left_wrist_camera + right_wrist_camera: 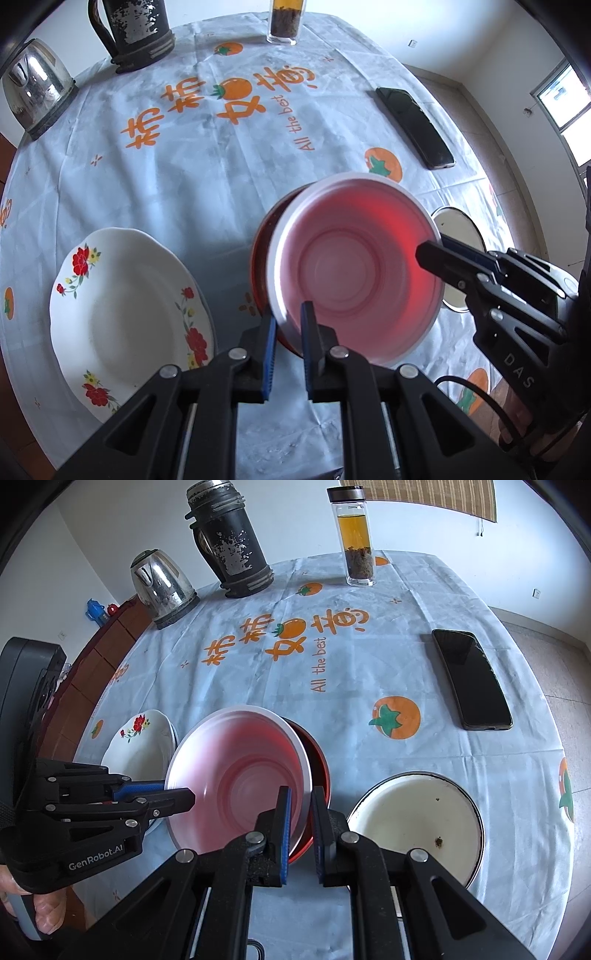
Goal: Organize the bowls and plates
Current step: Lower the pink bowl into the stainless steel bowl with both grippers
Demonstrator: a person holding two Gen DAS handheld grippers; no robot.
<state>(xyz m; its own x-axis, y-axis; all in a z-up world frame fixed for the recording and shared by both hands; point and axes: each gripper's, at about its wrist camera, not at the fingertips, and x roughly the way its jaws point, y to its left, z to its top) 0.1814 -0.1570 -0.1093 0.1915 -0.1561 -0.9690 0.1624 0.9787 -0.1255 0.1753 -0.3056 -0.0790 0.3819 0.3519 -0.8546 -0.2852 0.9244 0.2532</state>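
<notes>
Pink bowl [354, 269] tilted over red bowl [319, 760], pinched at opposite rims by left claw [290, 325] and right claw [301, 808]. Flowered plate [125, 317] just left of left claw; white enamel bowl [417, 812] just right of right claw.

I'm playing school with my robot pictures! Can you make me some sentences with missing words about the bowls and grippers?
1. Both grippers pinch the rim of the ____ bowl.
2. The plate with red ____ painted on it lies beside that bowl.
3. The black ____ lies flat on the tablecloth.
4. The left gripper and right gripper are both ____.

Missing words: pink, flowers, phone, shut
</notes>
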